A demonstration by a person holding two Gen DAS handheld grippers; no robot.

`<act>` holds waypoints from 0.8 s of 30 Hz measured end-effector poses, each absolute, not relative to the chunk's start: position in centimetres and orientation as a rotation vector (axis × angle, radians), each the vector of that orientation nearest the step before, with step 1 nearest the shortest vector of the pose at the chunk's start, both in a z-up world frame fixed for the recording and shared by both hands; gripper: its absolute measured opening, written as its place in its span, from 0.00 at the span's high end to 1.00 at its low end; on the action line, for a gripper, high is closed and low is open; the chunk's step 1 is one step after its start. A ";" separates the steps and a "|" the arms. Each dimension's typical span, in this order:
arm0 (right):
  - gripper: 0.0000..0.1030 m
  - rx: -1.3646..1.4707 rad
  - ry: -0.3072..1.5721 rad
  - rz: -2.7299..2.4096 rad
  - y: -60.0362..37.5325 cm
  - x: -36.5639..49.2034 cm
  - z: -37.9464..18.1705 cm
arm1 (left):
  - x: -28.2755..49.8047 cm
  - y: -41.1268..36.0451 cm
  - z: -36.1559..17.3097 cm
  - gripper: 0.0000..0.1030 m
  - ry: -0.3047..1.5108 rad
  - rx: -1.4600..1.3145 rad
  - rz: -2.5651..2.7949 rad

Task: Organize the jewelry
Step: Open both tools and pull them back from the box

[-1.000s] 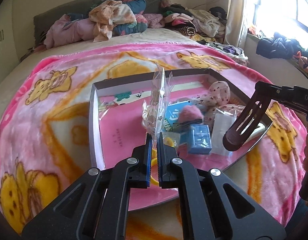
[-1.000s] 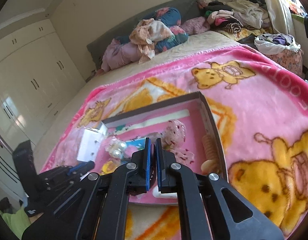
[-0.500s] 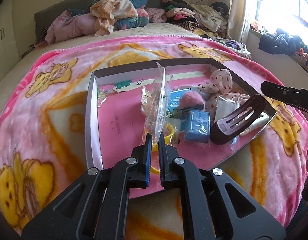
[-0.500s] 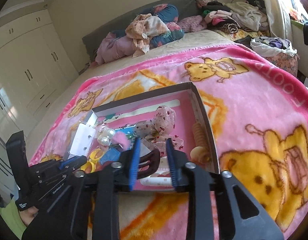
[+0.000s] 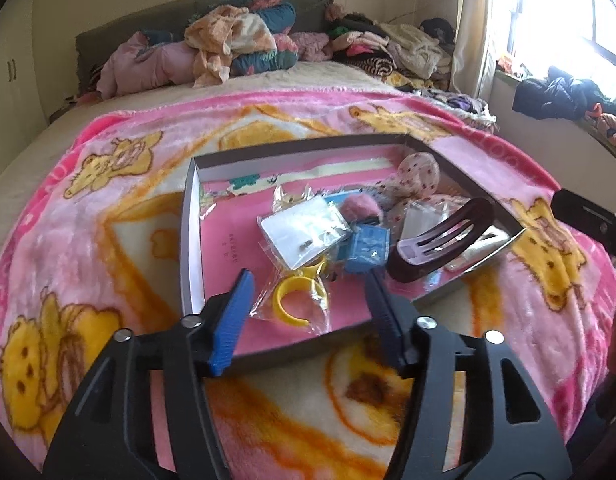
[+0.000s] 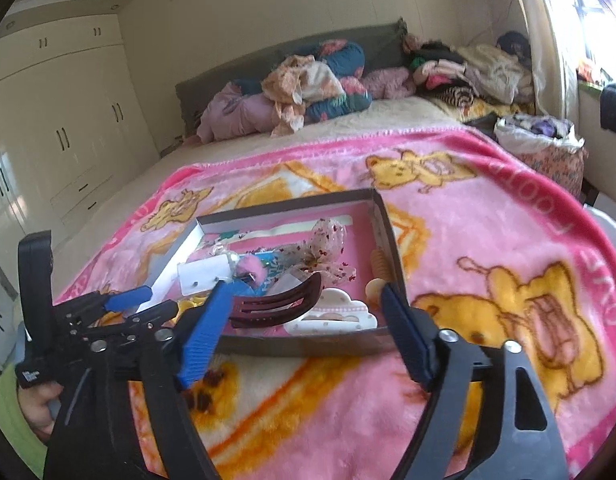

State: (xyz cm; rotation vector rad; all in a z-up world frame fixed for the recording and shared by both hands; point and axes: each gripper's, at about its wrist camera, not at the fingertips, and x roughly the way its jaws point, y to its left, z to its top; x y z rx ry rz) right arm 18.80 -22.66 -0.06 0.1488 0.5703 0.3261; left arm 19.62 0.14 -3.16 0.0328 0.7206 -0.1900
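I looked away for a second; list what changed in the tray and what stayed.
Both grippers have just been opening. The left gripper let go of the clear earring packet, now flat in the tray. The right gripper dropped the dark hair clip there. The blue box and yellow ring stayed.

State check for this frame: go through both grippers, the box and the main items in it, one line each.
left gripper: open, jaws just widened, holding nothing
right gripper: open, jaws just widened, holding nothing
shallow box: lidless, resting on the pink blanket
dark hair clip: released, lying in the box
earring card bag: released, lying flat
yellow ring: bagged, in the box
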 end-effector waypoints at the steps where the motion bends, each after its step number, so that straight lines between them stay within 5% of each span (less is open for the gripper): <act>1: 0.19 0.148 0.553 0.329 -22.8 18.3 0.1 | 19.2 0.1 -2.8 0.47 0.708 0.030 -0.192; 13: 0.06 0.090 0.381 0.289 -23.8 13.3 0.5 | 15.2 -0.7 -0.6 0.11 0.603 -0.003 -0.211; 24: 0.06 0.071 0.287 0.229 -23.6 9.9 -0.6 | 13.2 -0.7 -0.4 0.11 0.561 -0.017 -0.195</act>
